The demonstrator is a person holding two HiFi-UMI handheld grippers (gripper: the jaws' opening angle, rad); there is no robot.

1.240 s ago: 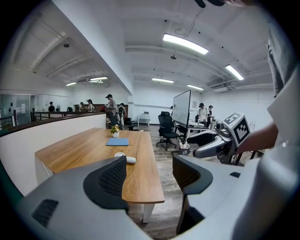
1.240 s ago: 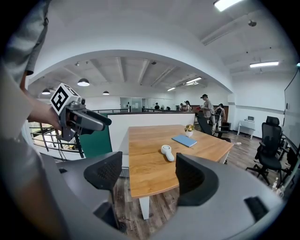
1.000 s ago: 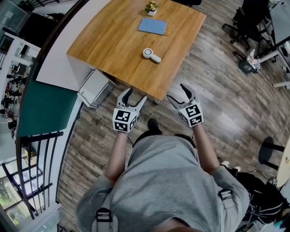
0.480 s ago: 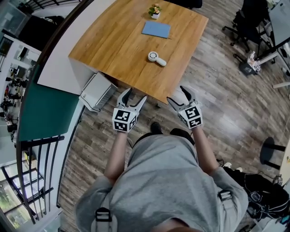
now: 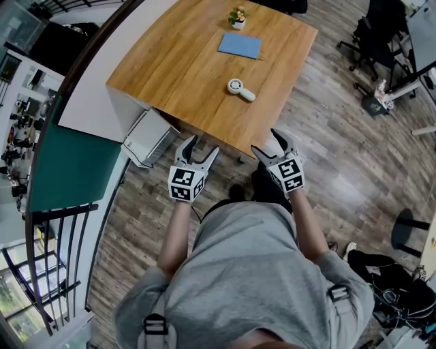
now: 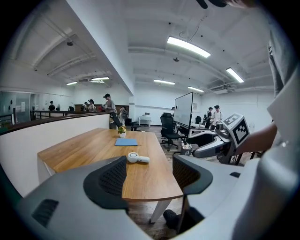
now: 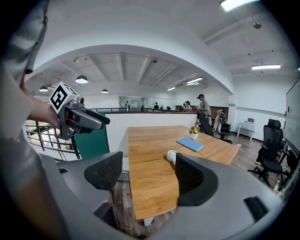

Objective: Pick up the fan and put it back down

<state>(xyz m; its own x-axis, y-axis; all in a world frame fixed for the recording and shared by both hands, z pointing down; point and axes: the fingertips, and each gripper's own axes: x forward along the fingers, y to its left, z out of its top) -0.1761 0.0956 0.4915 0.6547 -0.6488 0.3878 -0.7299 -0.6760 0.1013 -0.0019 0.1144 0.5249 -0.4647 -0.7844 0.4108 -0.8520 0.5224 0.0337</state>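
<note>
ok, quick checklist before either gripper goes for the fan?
1. Fan lies flat on the table, nothing on it: ok.
2. Left gripper has jaws apart and nothing between them: ok.
3. Right gripper has jaws apart and nothing between them: ok.
4. Fan within reach: not ok. Both grippers are short of the table's near edge.
5. Room around the fan: ok. The blue notebook and potted plant sit apart from it, farther back.
</note>
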